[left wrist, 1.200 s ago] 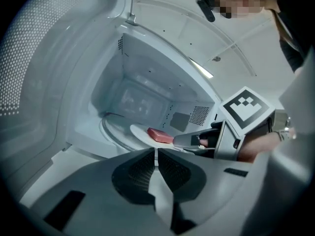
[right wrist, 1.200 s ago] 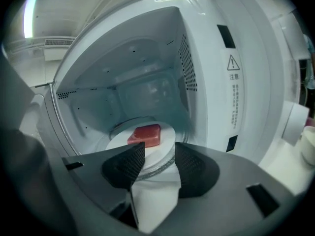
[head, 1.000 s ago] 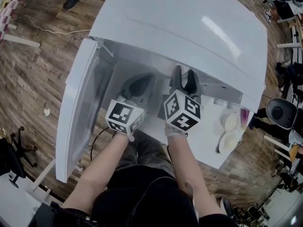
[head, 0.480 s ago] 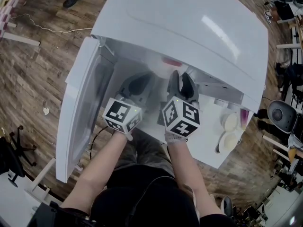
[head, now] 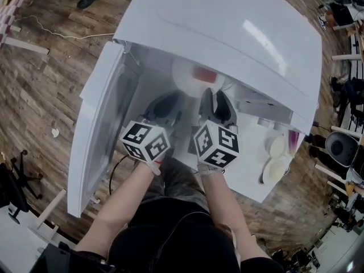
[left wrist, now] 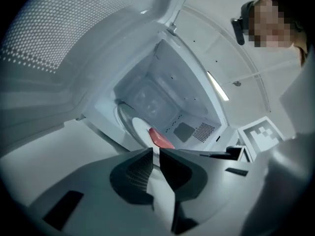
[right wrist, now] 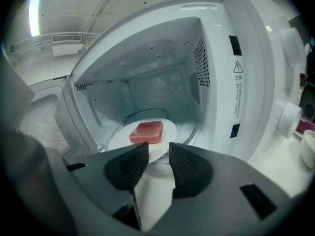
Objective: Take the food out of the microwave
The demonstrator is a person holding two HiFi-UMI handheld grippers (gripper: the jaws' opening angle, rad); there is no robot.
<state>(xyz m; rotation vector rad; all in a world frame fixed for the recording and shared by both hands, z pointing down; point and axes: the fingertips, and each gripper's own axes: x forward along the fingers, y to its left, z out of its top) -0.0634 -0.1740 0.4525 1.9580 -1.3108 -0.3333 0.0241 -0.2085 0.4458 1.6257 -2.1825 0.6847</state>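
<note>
gripping the near rim of the white plate (right wrist: 170, 126), the right gripper (right wrist: 157, 154) has just been closing its jaws, and they now pinch that rim from either side. the food (right wrist: 146, 132), a pink-red block, lies on the plate towards its middle, and the plate sits at the mouth of the microwave (head: 227, 27), over the glass turntable (right wrist: 191, 130). from the head view the plate (head: 185, 75) shows partly out from under the microwave's top edge, with the food (head: 203, 74) on it and the right gripper (head: 215, 98) touching its near side. the microwave door (head: 96, 129) hangs wide open to the left. the left gripper (head: 165, 108) hovers just beside the right one, in front of the opening; its own view shows its jaws (left wrist: 156, 154) drawn almost together with only a thin slit, and they seem to hold nothing, though the plate's edge (left wrist: 140, 131) lies close behind that slit in the tilted view. both grippers point into the cavity, marker cubes towards the person, above a wooden floor (head: 45, 67).
</note>
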